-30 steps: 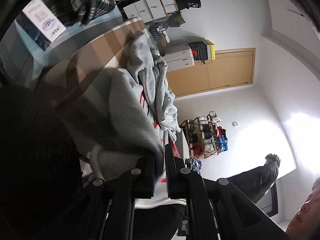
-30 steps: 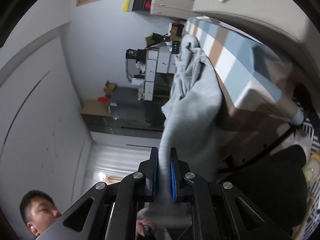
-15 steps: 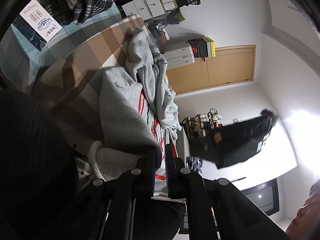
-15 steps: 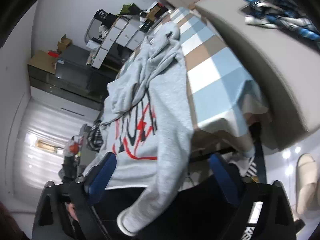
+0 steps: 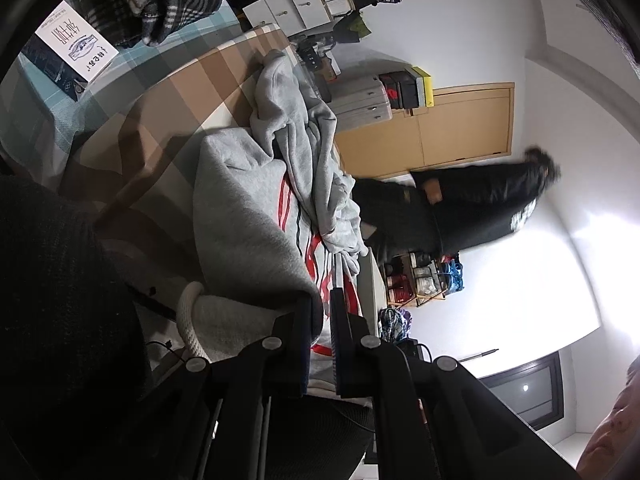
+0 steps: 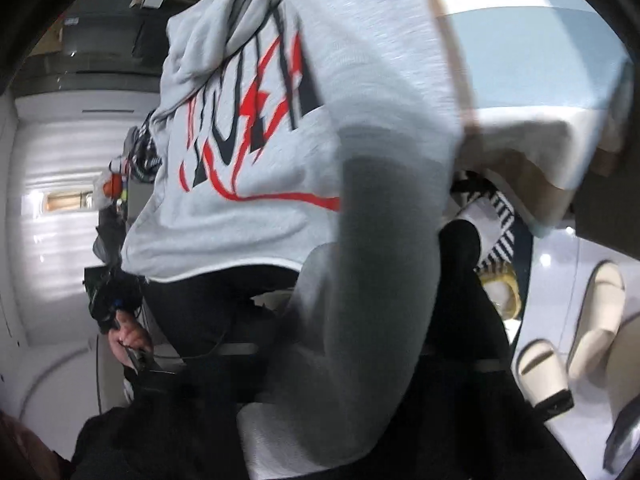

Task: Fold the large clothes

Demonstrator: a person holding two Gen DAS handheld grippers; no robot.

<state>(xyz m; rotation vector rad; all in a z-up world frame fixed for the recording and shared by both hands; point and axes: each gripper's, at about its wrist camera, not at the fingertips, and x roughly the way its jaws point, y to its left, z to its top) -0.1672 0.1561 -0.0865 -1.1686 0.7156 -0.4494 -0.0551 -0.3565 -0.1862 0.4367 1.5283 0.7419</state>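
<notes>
My left fingers [image 5: 326,320] are pinched tight on the hem of the grey sweatshirt [image 5: 248,216], whose body lies spread over the checked bedcover [image 5: 132,120] with the red and dark print facing up and the sleeves and hood bunched in a heap toward the far end. Beyond that heap, white drawer units [image 5: 292,4] stand against the wall, their drawers closed so I cannot tell what they hold, and a small wooden rack [image 5: 420,280] carries shoes and other bits in its tiers. A dark plaid garment [image 5: 168,4] and a printed card [image 5: 76,46] lie on the bed beside the sweatshirt, and a person in black [image 5: 460,208] moves past the wooden door [image 5: 448,128]. Through my right camera I see none of that: the sweatshirt [image 6: 312,92] hangs over the corner of the bed [image 6: 532,92], one sleeve [image 6: 360,320] dropping blurred straight across the lens, with pale slippers [image 6: 560,340] on the floor beyond. My right fingers do not show there, so I cannot tell whether they are apart or together.
</notes>
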